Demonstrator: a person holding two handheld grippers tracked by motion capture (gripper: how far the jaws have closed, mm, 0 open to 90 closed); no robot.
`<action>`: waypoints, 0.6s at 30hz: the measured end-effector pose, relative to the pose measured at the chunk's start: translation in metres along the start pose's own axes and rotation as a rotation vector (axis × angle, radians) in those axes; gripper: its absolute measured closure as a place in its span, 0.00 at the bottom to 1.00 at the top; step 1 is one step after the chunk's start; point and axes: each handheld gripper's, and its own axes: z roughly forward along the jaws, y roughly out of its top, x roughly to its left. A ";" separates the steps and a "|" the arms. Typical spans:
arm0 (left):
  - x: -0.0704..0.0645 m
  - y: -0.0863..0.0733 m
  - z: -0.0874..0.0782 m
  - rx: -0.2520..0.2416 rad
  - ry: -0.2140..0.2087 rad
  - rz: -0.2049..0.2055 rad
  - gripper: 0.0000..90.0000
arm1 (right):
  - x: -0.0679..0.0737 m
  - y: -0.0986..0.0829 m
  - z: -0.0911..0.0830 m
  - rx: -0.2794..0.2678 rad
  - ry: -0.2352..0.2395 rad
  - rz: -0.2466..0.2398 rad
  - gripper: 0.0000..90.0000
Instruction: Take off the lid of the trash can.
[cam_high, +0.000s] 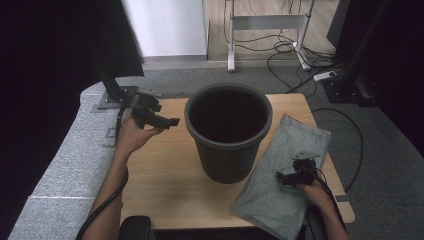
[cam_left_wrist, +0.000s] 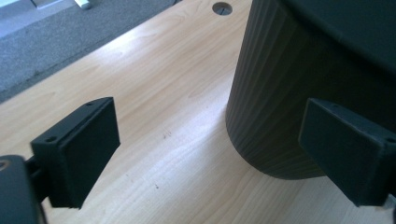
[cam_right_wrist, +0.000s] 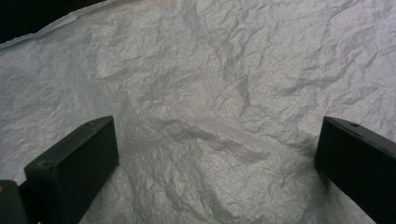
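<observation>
A dark ribbed waste bin (cam_high: 228, 134) stands upright and empty in the middle of the wooden table (cam_high: 165, 170). To its right a flat, crinkled grey plastic bag (cam_high: 280, 175) lies on the table, hanging over the front edge. My left gripper (cam_high: 167, 121) hovers left of the bin, open and empty; in the left gripper view (cam_left_wrist: 210, 154) the bin's wall (cam_left_wrist: 275, 102) is close on the right. My right gripper (cam_high: 281, 176) is open just above the bag, and the right gripper view (cam_right_wrist: 217, 163) looks onto the wrinkled bag (cam_right_wrist: 210, 93) between the jaws.
A black post on a metal base (cam_high: 114, 95) stands at the table's back left corner. Grey carpet (cam_high: 65, 155) surrounds the table. Cables and a power strip (cam_high: 325, 76) lie on the floor behind. A cable hole (cam_left_wrist: 222, 8) is in the tabletop beyond the bin.
</observation>
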 end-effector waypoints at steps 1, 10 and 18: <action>0.000 0.004 -0.002 -0.002 0.004 0.003 0.06 | 0.000 0.000 0.000 -0.001 0.001 0.002 0.00; 0.000 0.033 -0.014 -0.004 0.008 0.022 0.11 | 0.000 0.000 0.000 -0.001 0.002 0.001 0.00; 0.002 0.051 -0.019 0.000 0.011 0.008 0.15 | 0.000 0.000 0.000 -0.002 0.002 0.001 0.00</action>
